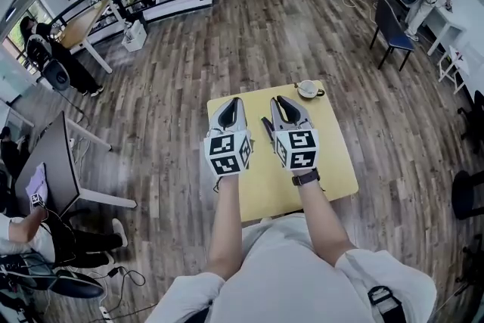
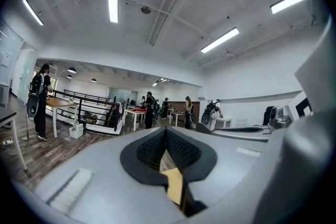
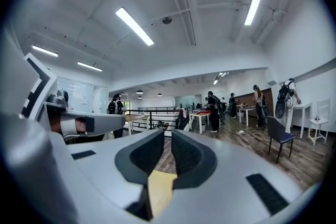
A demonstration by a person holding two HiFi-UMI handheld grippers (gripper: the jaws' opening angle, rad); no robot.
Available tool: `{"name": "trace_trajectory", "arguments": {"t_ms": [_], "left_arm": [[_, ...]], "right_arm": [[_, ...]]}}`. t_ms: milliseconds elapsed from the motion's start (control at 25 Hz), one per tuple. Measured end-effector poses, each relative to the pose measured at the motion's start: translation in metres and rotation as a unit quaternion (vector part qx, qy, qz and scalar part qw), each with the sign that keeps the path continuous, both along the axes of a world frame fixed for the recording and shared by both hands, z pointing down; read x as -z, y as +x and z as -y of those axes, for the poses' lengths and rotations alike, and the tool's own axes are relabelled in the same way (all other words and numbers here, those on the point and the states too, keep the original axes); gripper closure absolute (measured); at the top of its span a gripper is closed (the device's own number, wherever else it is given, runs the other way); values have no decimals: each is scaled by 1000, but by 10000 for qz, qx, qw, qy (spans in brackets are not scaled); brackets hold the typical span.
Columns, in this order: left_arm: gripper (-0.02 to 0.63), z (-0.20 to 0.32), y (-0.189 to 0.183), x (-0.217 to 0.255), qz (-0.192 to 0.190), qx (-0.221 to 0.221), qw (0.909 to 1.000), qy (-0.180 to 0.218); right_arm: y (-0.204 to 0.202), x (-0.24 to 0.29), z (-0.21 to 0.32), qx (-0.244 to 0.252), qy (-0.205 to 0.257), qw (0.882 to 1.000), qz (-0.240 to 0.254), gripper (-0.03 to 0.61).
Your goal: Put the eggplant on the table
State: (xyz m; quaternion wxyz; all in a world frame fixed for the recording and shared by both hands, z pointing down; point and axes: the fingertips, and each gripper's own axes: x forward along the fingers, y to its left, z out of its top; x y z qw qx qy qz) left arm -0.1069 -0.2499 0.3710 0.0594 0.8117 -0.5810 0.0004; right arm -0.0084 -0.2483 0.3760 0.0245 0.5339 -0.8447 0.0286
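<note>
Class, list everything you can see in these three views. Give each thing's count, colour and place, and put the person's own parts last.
table: one, yellow, centre of the head view, below the tongs
cup: one, white, at the table's far edge
chair: one, dark blue, upper right
screen: one, dark, far left
people: several, dark clothes, in the background
eggplant: none in any view
left tongs: one, grey, over the table, jaws together, empty
right tongs: one, grey, beside the left, jaws slightly apart, empty
forearms: two, bare, bottom centre
</note>
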Motion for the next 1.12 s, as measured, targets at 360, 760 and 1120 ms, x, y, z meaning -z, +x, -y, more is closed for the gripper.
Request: {"name": "trace_trajectory", "arguments": {"t_ms": [360, 760, 1120], "left_arm": [[604, -12, 4, 17, -42, -101, 9996, 242], [604, -18, 0, 40, -37, -208, 9981, 576], [604, -19, 0, 39, -133, -283, 9976, 614]], "right_arm": [[8, 25, -12, -90, 244, 9996, 69, 548], [16, 48, -17, -415, 547, 9974, 217, 568], [20, 39, -19, -471, 478, 9976, 142, 568]]}}
